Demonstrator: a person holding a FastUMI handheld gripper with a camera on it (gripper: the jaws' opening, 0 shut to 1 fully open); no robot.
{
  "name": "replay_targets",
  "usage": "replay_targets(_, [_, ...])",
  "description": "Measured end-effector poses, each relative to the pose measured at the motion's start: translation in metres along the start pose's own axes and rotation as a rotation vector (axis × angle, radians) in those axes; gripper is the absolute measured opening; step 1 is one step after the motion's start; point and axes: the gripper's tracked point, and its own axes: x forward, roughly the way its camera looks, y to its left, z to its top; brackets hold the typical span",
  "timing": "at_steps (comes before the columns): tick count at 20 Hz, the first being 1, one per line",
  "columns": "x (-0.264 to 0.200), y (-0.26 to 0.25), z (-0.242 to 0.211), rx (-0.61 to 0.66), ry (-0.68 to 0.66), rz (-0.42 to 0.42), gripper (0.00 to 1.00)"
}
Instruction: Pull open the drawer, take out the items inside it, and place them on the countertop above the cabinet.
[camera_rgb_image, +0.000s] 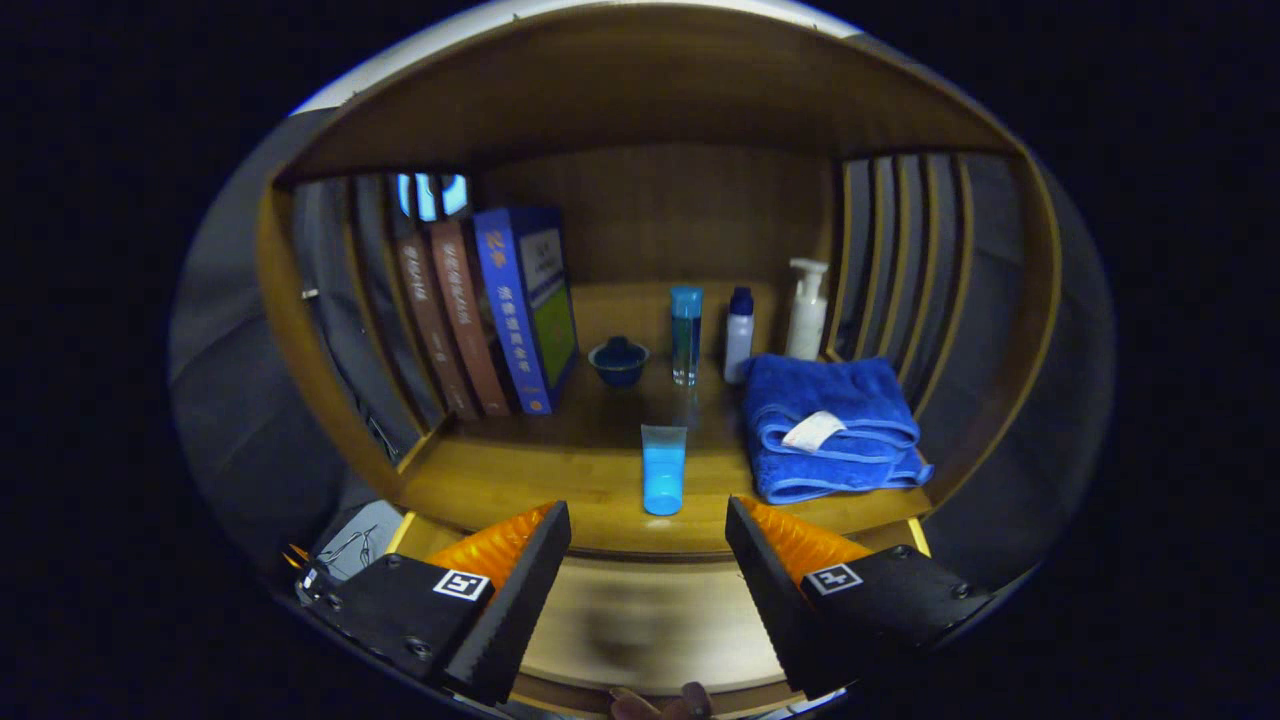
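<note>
Claw (648, 560) stands wide apart and holds nothing; we see its two fingers spread over the pale wooden drawer front (650, 620), which lies below and between them. Just ahead of the fingers, on the wooden countertop (560, 480) above the cabinet, stands a light blue squeeze tube (663, 468) on its cap. Whether that tube came from the drawer we cannot tell. We see no handle on the front, and we cannot tell whether the drawer is open or what it contains.

Beyond the tube we note a folded blue terry towel (828, 425), a dark blue lidded bowl (618, 360), a clear blue-capped bottle (686, 335), a white bottle with a dark cap (739, 335), a white pump bottle (806, 308) and a row of upright books (490, 310).

We judge the step in hand to be working at the drawer. We advise lowering the claw squarely toward the front, keeping it wide until an item or edge sits fully between the fingers, and setting any retrieved item on bare wood left of the tube, well apart from the towel.
</note>
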Motion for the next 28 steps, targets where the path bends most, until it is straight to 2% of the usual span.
replay_targets(4, [-0.081,-0.006,-0.032,0.027,-0.129,-0.003,0.99])
replay_targets(9, [-0.125,-0.002,-0.104,0.032,-0.162,0.004,0.99])
replay_targets(16, [-0.119,-0.007,-0.174,0.072,-0.134,-0.032,0.99])
replay_targets(21, [-0.099,-0.01,-0.198,0.054,-0.076,-0.068,0.99])
replay_targets(26, [-0.09,-0.007,-0.189,0.056,-0.08,-0.077,0.98])
replay_targets(28, [-0.072,-0.006,-0.181,0.066,-0.069,-0.07,0.99])
